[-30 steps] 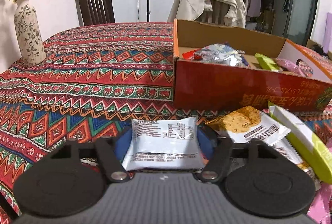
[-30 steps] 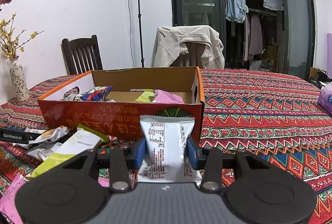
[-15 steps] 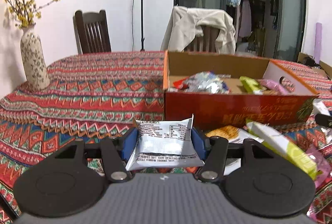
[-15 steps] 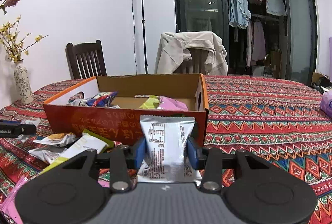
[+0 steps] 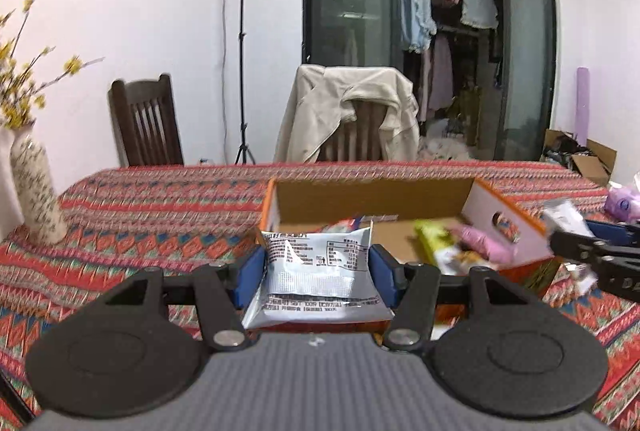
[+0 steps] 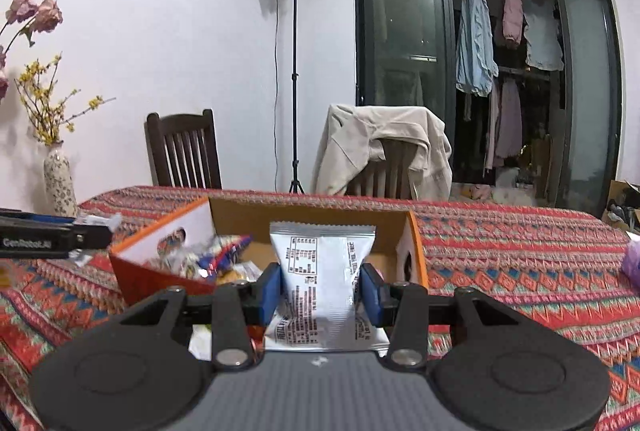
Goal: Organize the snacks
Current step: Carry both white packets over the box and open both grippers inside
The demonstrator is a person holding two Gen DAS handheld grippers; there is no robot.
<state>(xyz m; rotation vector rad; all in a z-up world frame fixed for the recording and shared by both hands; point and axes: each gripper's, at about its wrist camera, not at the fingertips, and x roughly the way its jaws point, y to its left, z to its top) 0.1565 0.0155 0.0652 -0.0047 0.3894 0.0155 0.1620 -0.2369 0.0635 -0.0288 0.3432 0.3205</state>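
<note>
The left tongs [image 5: 318, 273] are held tilted slightly downward above the near edge of the cardboard box [image 5: 372, 195], half open and clamped by blue pads on a wide silver foil snack packet [image 5: 318, 267] held flat. The right tongs [image 6: 320, 289] are pitched likewise over the box [image 6: 312, 213], nearly closed on a narrower silver snack pouch [image 6: 322, 283] standing upright. Both packets are crinkled, glossy and printed in black. Inside the orange-rimmed box a lime-green packet [image 5: 434, 243], a pink packet [image 5: 482, 243] and mixed foil wrappers [image 6: 208, 259] are seen. The surface [image 6: 520, 259] is covered by a zigzag-patterned woven cloth.
</note>
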